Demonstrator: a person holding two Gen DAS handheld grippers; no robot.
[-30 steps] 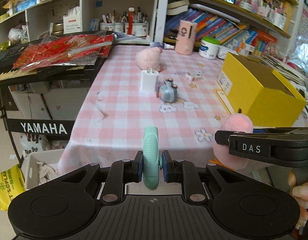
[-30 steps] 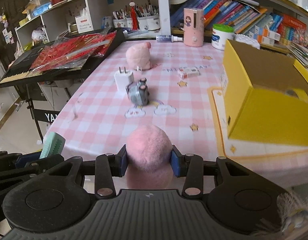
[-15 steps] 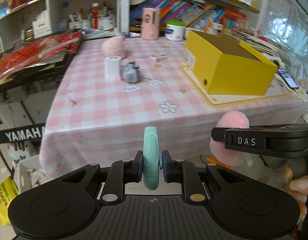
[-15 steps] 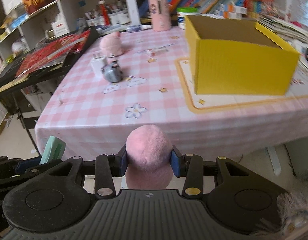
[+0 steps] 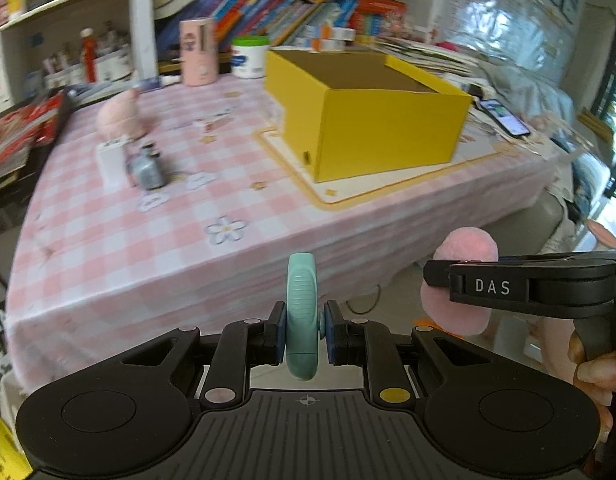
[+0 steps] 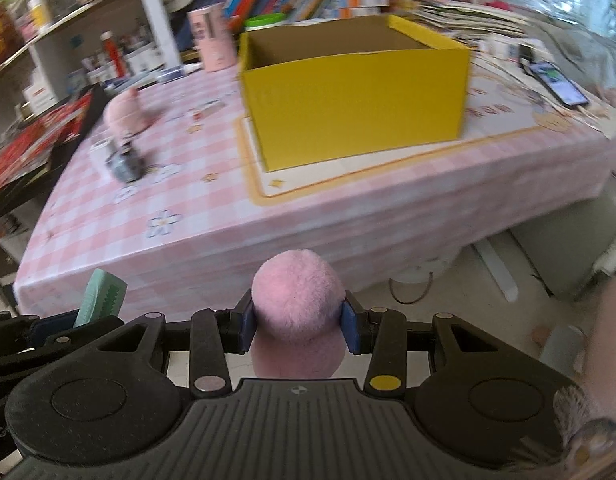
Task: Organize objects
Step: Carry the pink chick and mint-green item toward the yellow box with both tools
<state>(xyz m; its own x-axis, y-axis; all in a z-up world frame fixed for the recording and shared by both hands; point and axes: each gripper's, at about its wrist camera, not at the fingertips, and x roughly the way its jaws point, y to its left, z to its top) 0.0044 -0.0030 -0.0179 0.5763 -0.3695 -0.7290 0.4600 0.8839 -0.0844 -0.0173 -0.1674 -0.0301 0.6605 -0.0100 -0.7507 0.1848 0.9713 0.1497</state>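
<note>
**Ana:** Left wrist view first: what does the left tool [image 5: 304, 330] have?

**Ben:** Its two pads are closed against a mint-green clip [image 5: 302, 316], held on edge so the ribbed spine faces the camera. Both tool and clip hang in the air off the near edge of the tabletop [image 5: 120, 248], which wears a pink checked cloth.

**Ana:** And the right tool [image 6: 296, 322]?

**Ben:** Closed on a pink plush ball [image 6: 298, 300]. The fluff bulges above the blue pads [image 6: 349, 326], and more pink material hangs below them. It too is short of the tabletop's edge, above the floor. From the left camera the right tool appears side-on at the right, with "DAS" printed on it, and the pink plush shows above and below its finger.

**Ana:** Where do the two tools stand to each other?

**Ben:** Side by side, near but apart. The green clip shows at the lower left of the right wrist view.

**Ana:** What lies on the tabletop?

**Ben:** An open yellow box [image 6: 355, 92] on a cream mat with an orange border [image 6: 268, 196], on the right half. I cannot see the box's floor. On the left half, well apart from the box, are a second pink plush toy [image 5: 120, 118], a white charger block [image 5: 112, 160] and, just beside it, a small grey toy [image 5: 146, 168]. At the far edge stand a pink cylinder [image 5: 198, 54] and a white jar with a green lid [image 5: 248, 56]. A phone [image 6: 557, 84] lies at the far right.
</note>
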